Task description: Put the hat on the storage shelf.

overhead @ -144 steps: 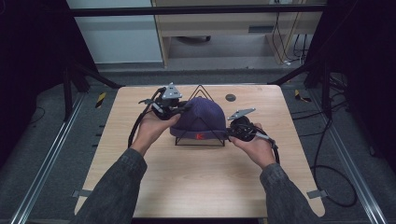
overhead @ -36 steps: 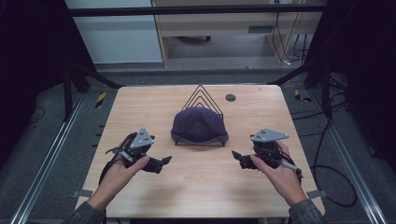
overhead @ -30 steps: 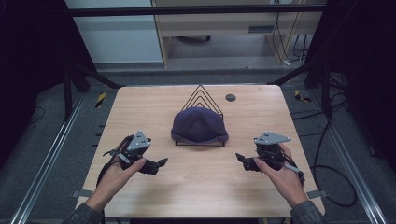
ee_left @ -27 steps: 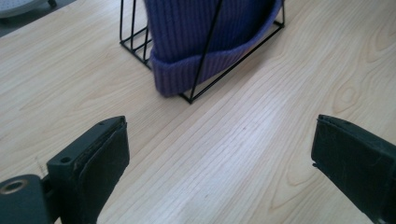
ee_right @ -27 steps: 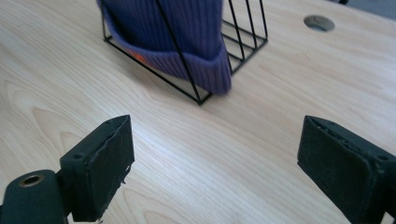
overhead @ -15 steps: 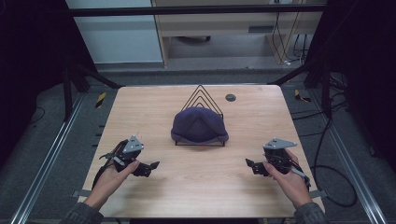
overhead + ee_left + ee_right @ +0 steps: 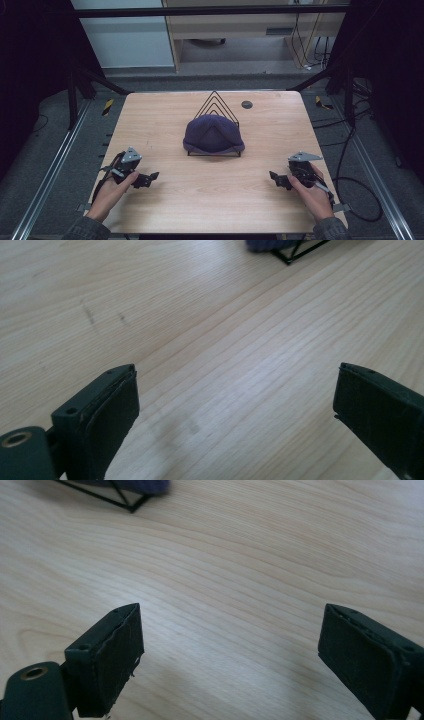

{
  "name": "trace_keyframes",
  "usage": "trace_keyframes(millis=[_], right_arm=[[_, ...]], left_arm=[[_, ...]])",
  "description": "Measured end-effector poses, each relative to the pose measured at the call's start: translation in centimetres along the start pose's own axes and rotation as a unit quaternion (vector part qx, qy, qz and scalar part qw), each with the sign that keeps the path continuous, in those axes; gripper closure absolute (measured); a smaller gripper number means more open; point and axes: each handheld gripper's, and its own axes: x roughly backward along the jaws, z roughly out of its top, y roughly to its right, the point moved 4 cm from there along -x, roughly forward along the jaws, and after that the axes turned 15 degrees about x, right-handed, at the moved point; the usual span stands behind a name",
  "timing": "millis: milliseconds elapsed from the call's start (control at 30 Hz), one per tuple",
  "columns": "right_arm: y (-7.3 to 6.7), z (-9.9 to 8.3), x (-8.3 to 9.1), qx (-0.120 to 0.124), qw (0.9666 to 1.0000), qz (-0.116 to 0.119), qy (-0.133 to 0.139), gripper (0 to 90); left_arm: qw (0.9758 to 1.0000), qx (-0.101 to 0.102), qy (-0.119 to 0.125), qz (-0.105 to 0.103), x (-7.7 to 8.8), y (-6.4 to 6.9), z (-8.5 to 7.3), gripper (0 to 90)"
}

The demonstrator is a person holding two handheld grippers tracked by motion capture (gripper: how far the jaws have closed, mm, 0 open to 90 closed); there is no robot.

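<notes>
Fingers [image 7: 107, 405] spread; beanie [image 7: 213, 134] crown points away.

A pale wooden table [image 7: 210, 200] stands on a grey floor [image 7: 50, 150] between dark metal frame rails [image 7: 45, 185]. Behind it sit a white panel [image 7: 125, 35] and a beige cabinet [image 7: 240, 25]. Black cables [image 7: 360, 185] trail rightward; the sides lie in shadow, possibly curtained.

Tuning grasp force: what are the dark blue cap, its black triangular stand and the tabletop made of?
Dark blue cap: soft fabric, probably knit; matte, slumped.
Black triangular stand: thin wire, likely coated metal; nested rods.
Tabletop: pale wood or veneer, visible grain, slight sheen.
</notes>
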Motion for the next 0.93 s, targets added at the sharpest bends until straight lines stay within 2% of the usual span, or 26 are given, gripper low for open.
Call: trace_keyframes(millis=[67, 167, 233, 300, 367, 433, 500, 567, 600, 933], right_arm=[[0.4, -0.3, -0.1, -0.011, 0.9999, -0.004, -0.001, 11.2], [0.8, -0.6, -0.3, -0.033, 0.9994, -0.006, -0.003, 11.3], [0.9, -1.0, -0.6, -0.034, 0.9993, -0.005, -0.010, 11.2], [0.9, -1.2, -0.9, -0.026, 0.9995, -0.017, -0.008, 10.5], [0.8, -1.2, -0.9, -0.031, 0.9993, -0.015, -0.010, 10.2], [0.7, -1.2, -1.0, -0.026, 0.9994, -0.023, -0.007, 9.8], [0.4, -1.3, -1.1, -0.016, 0.9993, -0.032, -0.006, 8.6], [0.0, -1.3, -1.3, 0.006, 0.9989, -0.044, -0.017, 6.5], [0.0, -1.3, -1.3, 0.008, 0.9988, -0.045, -0.018, 6.5], [-0.2, -1.3, -1.3, 0.004, 0.9987, -0.047, -0.019, 6.6]], left_arm=[[0.9999, 0.007, -0.009, 0.012, -0.3, -0.9, -0.4, 4.0], [0.9994, 0.022, -0.020, 0.018, -0.6, -1.8, -0.8, 4.1], [0.9991, 0.028, -0.026, 0.020, -0.8, -2.2, -1.0, 4.1], [0.9988, 0.028, -0.034, 0.020, -0.9, -2.3, -1.2, 4.0], [0.9985, 0.023, -0.045, 0.022, -1.2, -2.3, -1.4, 3.9], [0.9977, 0.023, -0.059, 0.023, -1.5, -2.1, -1.7, 3.6], [0.9978, 0.017, -0.059, 0.026, -1.6, -2.0, -1.9, 0.1], [0.9979, 0.017, -0.057, 0.027, -1.6, -1.9, -2.0, 0.0], [0.9981, 0.019, -0.054, 0.025, -1.6, -1.9, -2.0, 0.0], [0.9981, 0.016, -0.056, 0.023, -1.6, -2.0, -2.0, 0.0]])
